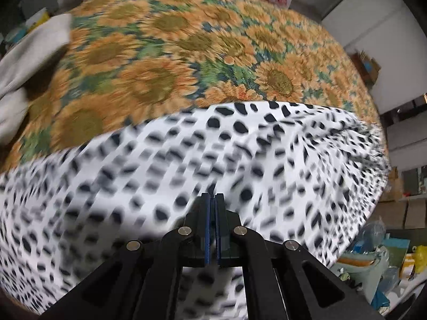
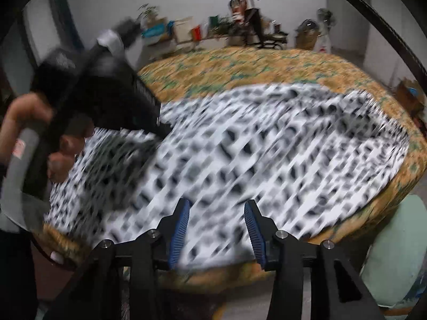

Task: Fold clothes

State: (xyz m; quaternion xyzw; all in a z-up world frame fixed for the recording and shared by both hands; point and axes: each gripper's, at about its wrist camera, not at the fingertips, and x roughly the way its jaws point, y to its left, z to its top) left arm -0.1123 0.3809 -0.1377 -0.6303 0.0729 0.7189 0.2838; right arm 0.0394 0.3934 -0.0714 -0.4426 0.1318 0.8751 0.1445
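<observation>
A white garment with black spots (image 1: 240, 146) lies spread over the near half of a sunflower-print bedspread (image 1: 160, 66). My left gripper (image 1: 212, 196) is shut, and a raised ridge of the spotted cloth runs up into its blue pads. In the right wrist view the garment (image 2: 267, 146) is blurred. There a hand (image 2: 64, 149) holds the left gripper (image 2: 162, 129) at the upper left, with a lifted fold of cloth hanging under it. My right gripper (image 2: 216, 205) stands open above the garment's near edge, and nothing is pinched between its pads.
A pale grey cloth (image 1: 32, 53) lies at the bed's left side. A pale green cushion (image 2: 395, 253) sits off the bed's near right corner. Boxes, bags and a plant line the far wall (image 2: 213, 29). Bare bedspread (image 2: 240, 64) lies beyond the garment.
</observation>
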